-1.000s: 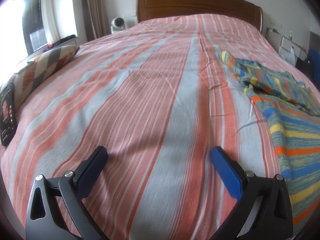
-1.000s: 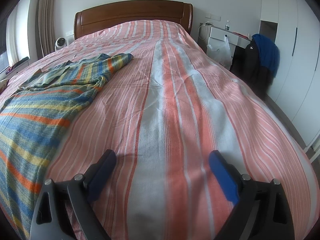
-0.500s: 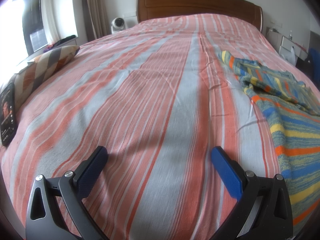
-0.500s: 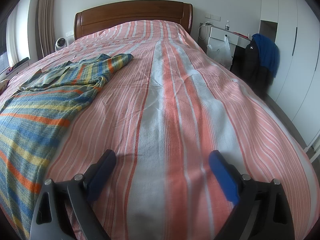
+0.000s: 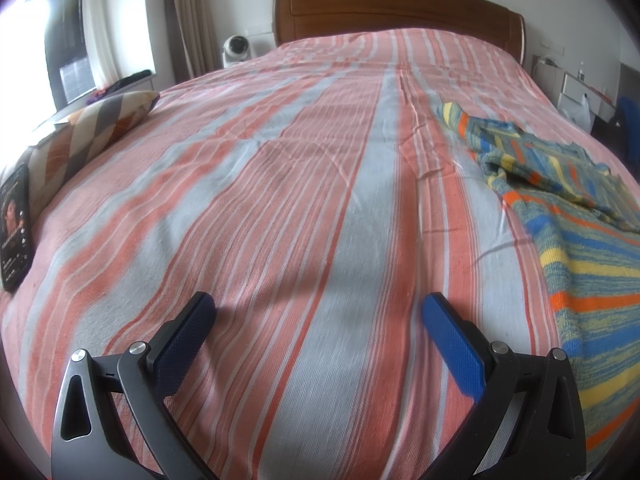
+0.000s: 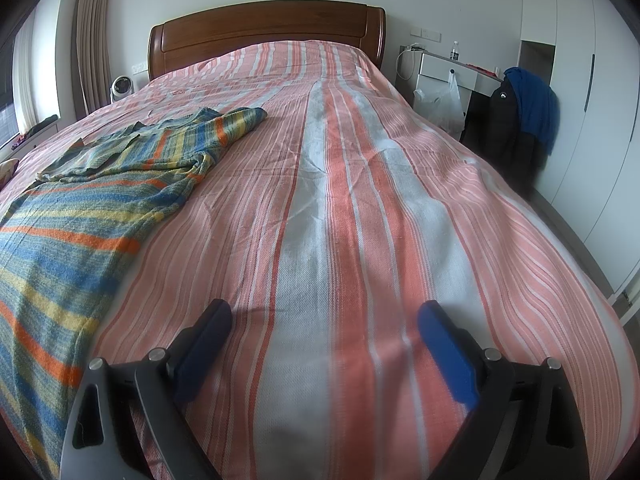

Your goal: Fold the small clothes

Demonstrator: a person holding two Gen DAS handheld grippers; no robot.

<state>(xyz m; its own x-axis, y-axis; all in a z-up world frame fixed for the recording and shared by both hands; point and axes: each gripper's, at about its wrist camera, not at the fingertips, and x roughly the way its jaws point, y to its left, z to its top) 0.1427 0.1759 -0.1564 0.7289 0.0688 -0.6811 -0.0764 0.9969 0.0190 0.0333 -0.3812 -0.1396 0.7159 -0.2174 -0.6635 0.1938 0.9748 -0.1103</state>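
Observation:
A striped knit garment in blue, yellow, green and orange lies spread on the bed. It is at the right in the left wrist view [image 5: 568, 236] and at the left in the right wrist view [image 6: 76, 216], one sleeve stretched toward the headboard. My left gripper [image 5: 318, 306] is open and empty, low over bare bedspread to the left of the garment. My right gripper [image 6: 324, 312] is open and empty, low over bare bedspread to the right of the garment. Neither touches the garment.
The bed has a red, pink and grey striped bedspread [image 5: 280, 184] and a wooden headboard [image 6: 264, 28]. A striped pillow [image 5: 88, 136] and a dark phone [image 5: 14, 224] lie at the bed's left edge. A desk and a chair with jackets [image 6: 516, 108] stand to the right.

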